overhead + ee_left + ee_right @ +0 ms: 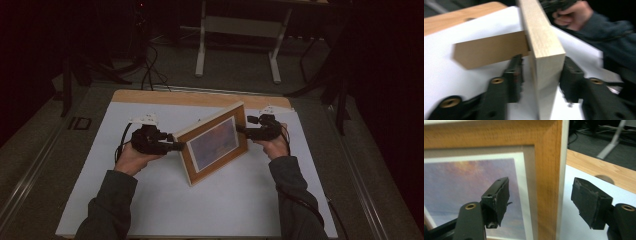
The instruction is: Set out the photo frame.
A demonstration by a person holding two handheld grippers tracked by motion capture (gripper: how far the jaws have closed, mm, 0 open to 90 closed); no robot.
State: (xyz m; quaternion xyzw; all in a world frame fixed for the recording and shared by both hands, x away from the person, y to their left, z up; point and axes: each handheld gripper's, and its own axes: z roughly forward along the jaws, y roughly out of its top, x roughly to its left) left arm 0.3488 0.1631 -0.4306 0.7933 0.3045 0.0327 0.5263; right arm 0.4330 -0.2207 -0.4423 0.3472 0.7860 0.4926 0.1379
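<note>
Picture frame (215, 142), wooden, with a sunset-coloured print under a pale mat, stands upright and slightly tilted on the white sheet (150, 200) that covers the table (200, 97), near its middle and turned at an angle to the near edge. A brown easel leg (490, 48) folds out from its back and reaches toward the sheet; whether the leg's foot bears on the sheet cannot be told.

Left gripper (175, 146) straddles the frame's left edge: in the left gripper view its jaws stand on either side of the pale wood with a gap at one side, so they are apart and not pressing. Right gripper (241, 130) straddles the right edge; in the right gripper view one jaw stands before the glass and the other behind the frame, both clear of it, spread wide.

Risks, as judged from this arrangement: with neither pair of jaws clamping, the frame rests on its bottom edge and its leg alone. If the leg is not fully opened or not planted, the frame may tip backward or fall face down. A jaw drawn away carelessly may catch the edge and drag or twist the frame across the smooth sheet. The front jaw of the right gripper may scrape the glass.
</note>
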